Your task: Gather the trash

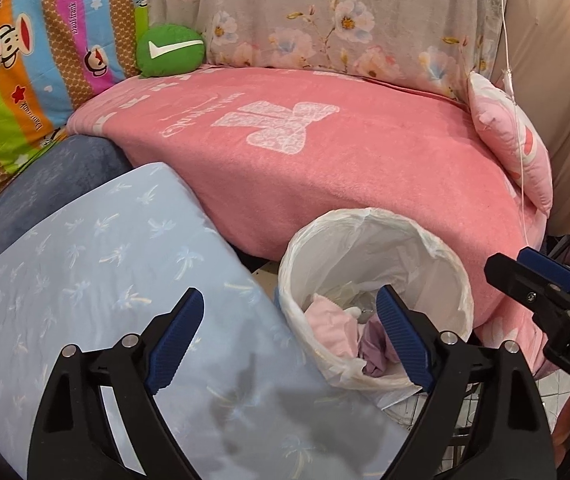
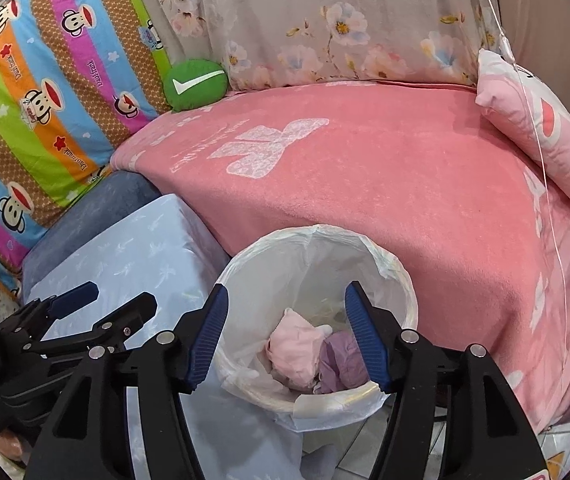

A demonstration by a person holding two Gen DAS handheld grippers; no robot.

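Pink blanket (image 1: 365, 168), green cushion (image 1: 171, 52), light-blue pillow (image 1: 97, 264), striped cartoon quilt (image 1: 37, 60)

The white plastic-lined round bin (image 2: 317, 276) stands before the pink blanket-covered couch (image 2: 405, 184) — pink crumpled wad (image 2: 297, 354) and purple crumpled wad (image 2: 343, 364) apparently touching inside; pale blue palm-print cushion (image 2: 141, 248) to its left.

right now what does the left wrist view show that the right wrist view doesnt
Only the left wrist view: the right gripper seen from the side at the right edge.

Only the right wrist view: the left gripper at the lower left, and floor tiles beneath the bin.

Both: open jaws holding nothing, the lined bin with pink and purple wads, the pink blanket, the green cushion.
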